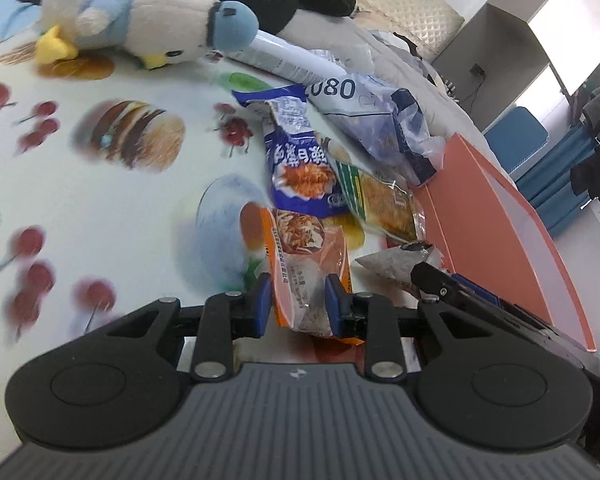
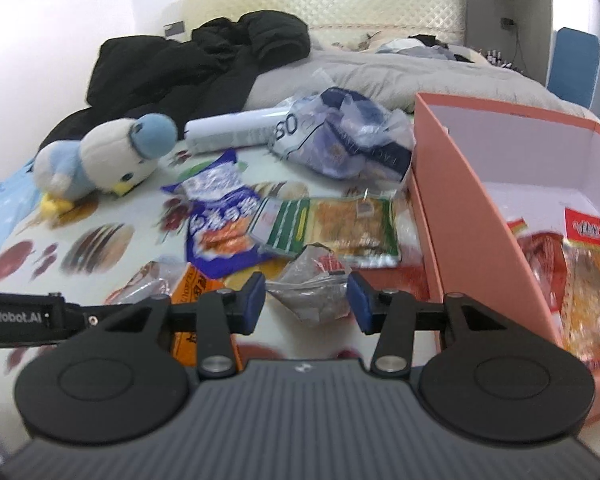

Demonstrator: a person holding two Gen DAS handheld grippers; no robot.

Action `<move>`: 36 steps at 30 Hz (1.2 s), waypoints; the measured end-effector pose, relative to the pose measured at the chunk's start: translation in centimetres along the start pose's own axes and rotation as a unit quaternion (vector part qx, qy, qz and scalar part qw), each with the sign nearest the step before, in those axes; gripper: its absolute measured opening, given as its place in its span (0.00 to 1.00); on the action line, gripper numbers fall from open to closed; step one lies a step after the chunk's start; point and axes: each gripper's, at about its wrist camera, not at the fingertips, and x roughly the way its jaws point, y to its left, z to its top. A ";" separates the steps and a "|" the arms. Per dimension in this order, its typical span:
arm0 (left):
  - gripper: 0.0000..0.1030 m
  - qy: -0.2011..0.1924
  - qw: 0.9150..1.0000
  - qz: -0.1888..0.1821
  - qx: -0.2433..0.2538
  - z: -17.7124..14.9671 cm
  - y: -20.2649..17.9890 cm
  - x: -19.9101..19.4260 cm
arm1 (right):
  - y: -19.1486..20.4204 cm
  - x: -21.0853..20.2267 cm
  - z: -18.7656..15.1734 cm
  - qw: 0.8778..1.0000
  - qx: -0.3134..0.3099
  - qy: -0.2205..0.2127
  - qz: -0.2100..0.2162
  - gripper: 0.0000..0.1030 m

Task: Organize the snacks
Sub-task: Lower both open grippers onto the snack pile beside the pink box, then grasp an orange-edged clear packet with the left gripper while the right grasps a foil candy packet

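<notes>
In the left wrist view my left gripper (image 1: 297,302) is shut on the near end of an orange snack packet (image 1: 304,248), held over the fruit-print cloth (image 1: 100,208). In the right wrist view my right gripper (image 2: 307,302) has its blue pads against both sides of a crumpled silver packet (image 2: 312,280). A salmon-pink box (image 2: 460,208) stands just to the right, with red and yellow snack packets (image 2: 592,272) inside. A blue packet (image 2: 220,216) and a green-edged packet (image 2: 332,224) lie on the cloth ahead.
A plush penguin (image 2: 100,160) lies at the left, a white tube (image 2: 232,130) and a filled plastic bag (image 2: 348,136) behind the snacks. A black jacket (image 2: 188,64) and grey bedding (image 2: 400,76) lie further back. The box wall (image 1: 492,216) stands close on the right.
</notes>
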 end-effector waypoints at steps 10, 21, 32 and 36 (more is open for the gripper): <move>0.31 0.011 1.000 0.018 -0.012 -3.9 0.9 -5.0 | 0.0 -5.4 -3.1 0.999 -0.024 0.017 0.022 0.47; 0.45 0.014 0.998 0.044 -0.044 -5.5 3.1 -8.5 | 0.0 -10.1 -7.0 0.995 -0.040 0.065 0.058 0.48; 0.83 0.003 0.997 0.054 -0.046 -4.8 1.8 -7.2 | -0.5 -9.6 -7.4 0.996 -0.029 0.061 0.053 0.74; 0.88 0.003 0.996 0.082 -0.020 -4.8 0.7 -5.5 | -0.5 -8.3 -7.1 0.996 -0.033 0.062 0.056 0.74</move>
